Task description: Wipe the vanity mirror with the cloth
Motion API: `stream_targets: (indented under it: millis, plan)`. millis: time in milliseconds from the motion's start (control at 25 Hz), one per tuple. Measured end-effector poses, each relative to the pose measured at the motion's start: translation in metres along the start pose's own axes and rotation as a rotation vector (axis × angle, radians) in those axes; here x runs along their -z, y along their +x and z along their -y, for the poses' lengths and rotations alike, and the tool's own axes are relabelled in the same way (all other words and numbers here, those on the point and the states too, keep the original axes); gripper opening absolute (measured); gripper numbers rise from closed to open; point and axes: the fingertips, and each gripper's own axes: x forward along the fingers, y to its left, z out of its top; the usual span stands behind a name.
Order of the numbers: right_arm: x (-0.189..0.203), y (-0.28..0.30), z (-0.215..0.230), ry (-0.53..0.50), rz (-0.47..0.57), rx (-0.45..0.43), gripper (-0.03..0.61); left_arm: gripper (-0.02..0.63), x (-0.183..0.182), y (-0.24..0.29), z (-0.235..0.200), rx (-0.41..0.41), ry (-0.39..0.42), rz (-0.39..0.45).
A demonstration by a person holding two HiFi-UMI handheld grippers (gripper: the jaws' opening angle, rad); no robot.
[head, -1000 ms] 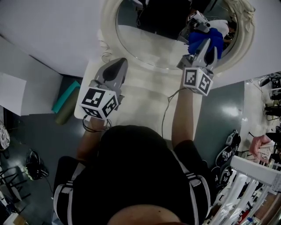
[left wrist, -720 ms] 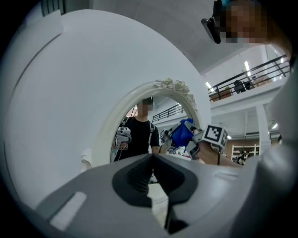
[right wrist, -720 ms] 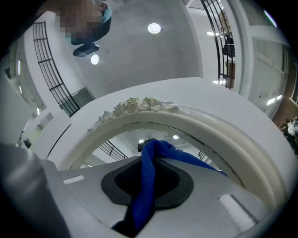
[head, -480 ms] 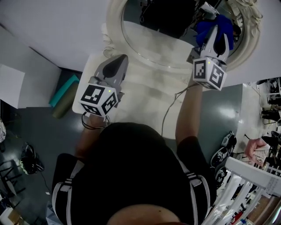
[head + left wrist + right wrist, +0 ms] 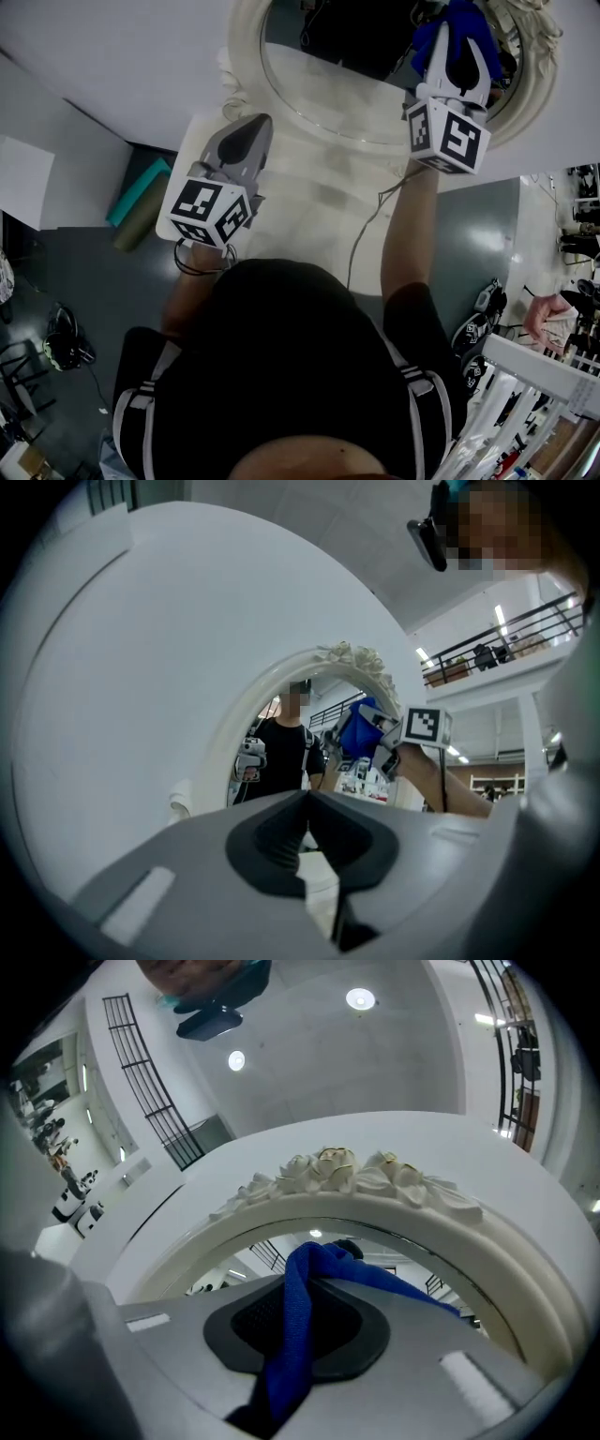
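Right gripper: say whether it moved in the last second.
Yes. The right gripper, shut on the cloth, went farther up the mirror, away from its lower rim.

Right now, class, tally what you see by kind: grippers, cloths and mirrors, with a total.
Grippers: 2 (left gripper, right gripper)
Cloths: 1 (blue cloth)
Mirrors: 1 (vanity mirror)
Total: 4

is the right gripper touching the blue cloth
Touching. In the right gripper view, the right gripper has its jaws shut on the blue cloth, pinching it between them.
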Motion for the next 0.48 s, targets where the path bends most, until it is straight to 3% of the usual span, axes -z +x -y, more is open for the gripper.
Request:
stream_targets:
  millis: [240,480]
  plan:
    - [0.002,0.016,-0.046,-0.109,-0.045,-0.111,0.049,0.009,0.0,-0.005,-0.005,-0.017,-0.008,0.007]
    - [0.037,0.016,-0.108,-0.247,-0.09,-0.219,0.049,0.009,-0.001,-0.016,-0.018,-0.054,-0.014,0.013]
